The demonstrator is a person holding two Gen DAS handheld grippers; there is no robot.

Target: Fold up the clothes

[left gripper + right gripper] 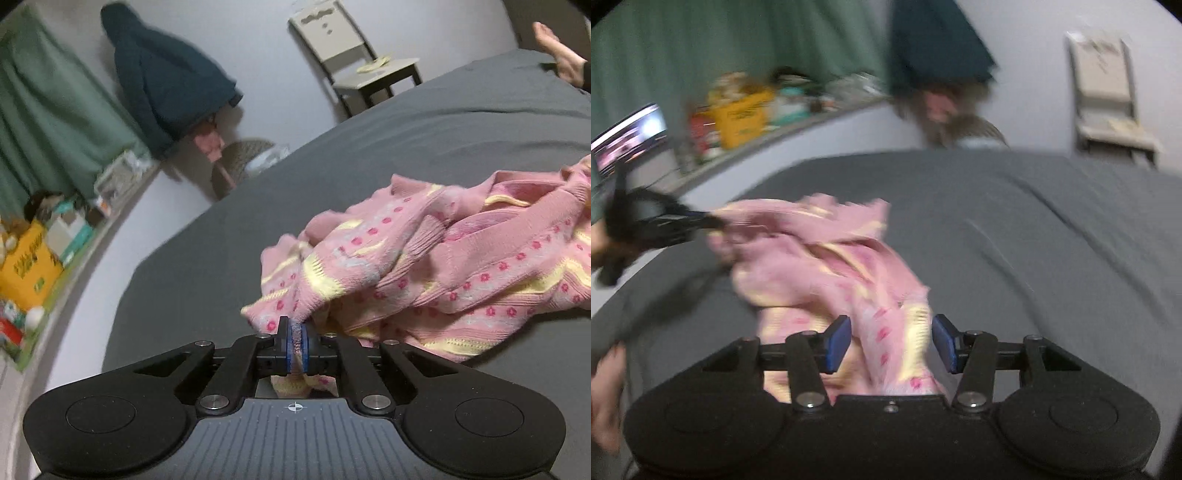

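Beyond the crumpled pink sweater the grey bed sheet lies free up to the wall.

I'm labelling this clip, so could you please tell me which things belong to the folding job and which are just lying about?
For the job: pink sweater, grey bed, left gripper, right gripper.

Lying about: chair, dark blue coat, yellow box, green curtain.

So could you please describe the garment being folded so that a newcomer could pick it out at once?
Start from the wide dark grey bed sheet filling the room's middle. On it lies one crumpled pink knitted sweater, the only clothing on the sheet. Pale yellow zigzag bands and rows of small magenta flowers distinguish it from the plain dark blue jacket hanging by the wall.
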